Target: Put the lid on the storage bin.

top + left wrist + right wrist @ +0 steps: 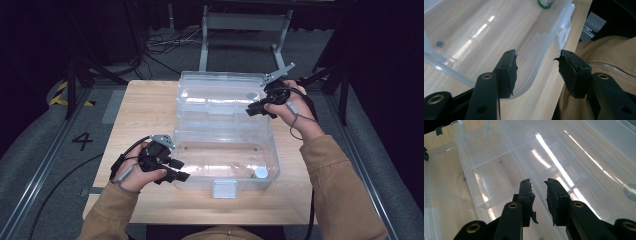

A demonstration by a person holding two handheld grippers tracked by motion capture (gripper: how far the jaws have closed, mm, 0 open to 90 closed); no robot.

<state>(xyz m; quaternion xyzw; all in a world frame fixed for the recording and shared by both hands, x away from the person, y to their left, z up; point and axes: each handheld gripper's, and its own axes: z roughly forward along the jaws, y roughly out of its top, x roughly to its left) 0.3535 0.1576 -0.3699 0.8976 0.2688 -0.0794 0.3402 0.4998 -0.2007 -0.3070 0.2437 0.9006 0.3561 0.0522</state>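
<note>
A clear plastic box (226, 150) lies open on the wooden table (145, 107), its lid (220, 92) folded back on the far side. My left gripper (177, 170) is at the base's near left corner. In the left gripper view its jaws (536, 56) stand open astride the rounded corner wall (534, 75), pads apart from it. My right gripper (252, 109) reaches over the lid's right edge. Its jaws (537, 182) stand a narrow gap apart above the clear ribbed lid (499, 170); a clear rib runs toward the gap, untouched by the pads.
A small round green and white thing (260, 173) (546, 3) sits in the base's near right corner. A grey round spot (252, 96) shows on the lid. The box's latch (224, 189) hangs over the near edge. A metal frame (245, 22) and cables lie beyond the table.
</note>
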